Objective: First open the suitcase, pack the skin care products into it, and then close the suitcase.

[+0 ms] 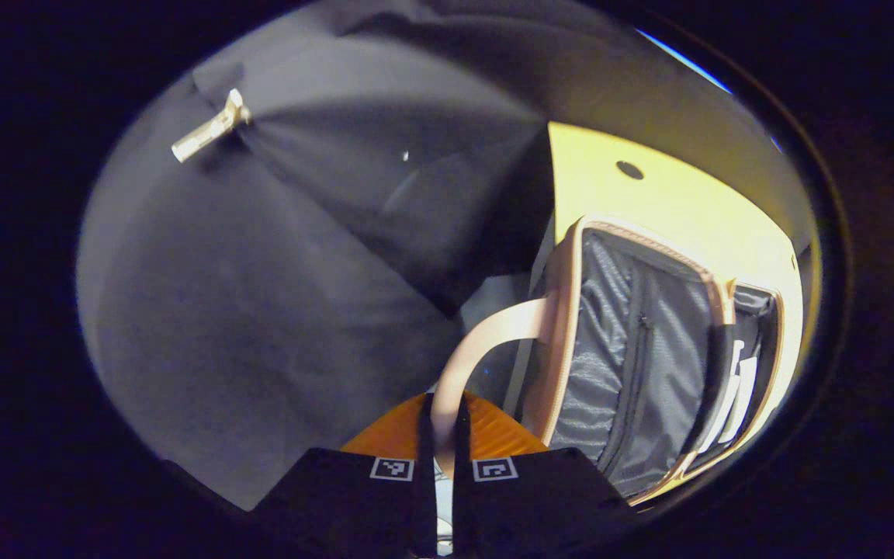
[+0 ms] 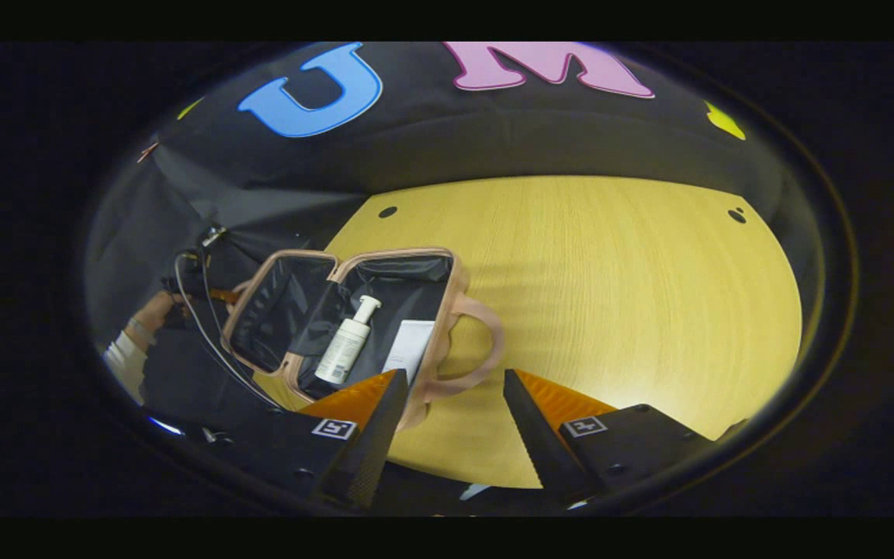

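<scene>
Progress: I judge the task is past the middle. The suitcase point(image 2: 342, 318) lies open on the wooden table point(image 2: 610, 295), and two products are already inside it.
Packed things: a white pump bottle point(image 2: 348, 341) and, just beside it, a flat white box point(image 2: 410, 348) rest on the dark lining of one half.
Left to do: I see no other product on the table, so I think only the closing remains.
Left claw: my left gripper point(image 1: 441, 435) is narrow, and both fingers press on the handle point(image 1: 486, 341) of one half. In the left gripper view, this half stands up with its zipped lining facing me.
Right claw: my right gripper point(image 2: 447, 404) is wide and holds nothing.
Suitcase and right claw: the other handle point(image 2: 478, 341) sits near the fingertips, about between them but apart, a little further ahead.
Next move, my guess: the left side folds its half over the other.
</scene>
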`<state>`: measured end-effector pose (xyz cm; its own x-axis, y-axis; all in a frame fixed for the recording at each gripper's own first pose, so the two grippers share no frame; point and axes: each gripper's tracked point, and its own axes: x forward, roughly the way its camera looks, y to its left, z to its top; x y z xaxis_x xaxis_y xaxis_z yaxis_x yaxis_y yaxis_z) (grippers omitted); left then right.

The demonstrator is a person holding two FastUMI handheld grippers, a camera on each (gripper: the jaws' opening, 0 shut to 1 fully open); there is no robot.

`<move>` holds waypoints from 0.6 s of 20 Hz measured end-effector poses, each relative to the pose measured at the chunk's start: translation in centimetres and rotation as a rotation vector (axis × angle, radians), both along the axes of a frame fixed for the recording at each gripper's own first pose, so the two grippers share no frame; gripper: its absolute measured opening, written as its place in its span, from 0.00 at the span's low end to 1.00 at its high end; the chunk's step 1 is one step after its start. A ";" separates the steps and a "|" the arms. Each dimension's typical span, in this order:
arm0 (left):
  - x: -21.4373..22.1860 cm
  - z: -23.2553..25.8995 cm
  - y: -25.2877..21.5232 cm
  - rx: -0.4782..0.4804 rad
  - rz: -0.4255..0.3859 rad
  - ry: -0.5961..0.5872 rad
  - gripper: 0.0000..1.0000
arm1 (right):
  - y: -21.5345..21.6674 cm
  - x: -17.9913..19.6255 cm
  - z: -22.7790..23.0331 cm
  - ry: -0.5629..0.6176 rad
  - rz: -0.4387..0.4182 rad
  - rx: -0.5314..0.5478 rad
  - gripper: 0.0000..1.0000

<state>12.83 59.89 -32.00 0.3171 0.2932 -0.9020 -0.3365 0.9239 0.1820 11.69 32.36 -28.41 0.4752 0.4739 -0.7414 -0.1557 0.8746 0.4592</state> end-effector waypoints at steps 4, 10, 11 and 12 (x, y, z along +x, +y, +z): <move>1.4 9.7 -5.9 0.027 -0.085 -0.137 0.12 | -1.1 -0.7 0.7 -0.019 0.023 0.033 0.81; 3.3 18.7 -19.6 0.007 -0.135 -0.338 0.11 | -4.0 -1.8 2.4 -0.064 0.094 0.096 0.81; 3.8 19.3 -22.3 -0.015 -0.138 -0.381 0.11 | -5.2 -2.2 2.5 -0.059 0.109 0.091 0.81; 4.3 19.5 -25.0 -0.052 -0.143 -0.410 0.11 | -6.3 -2.3 2.8 -0.062 0.115 0.091 0.81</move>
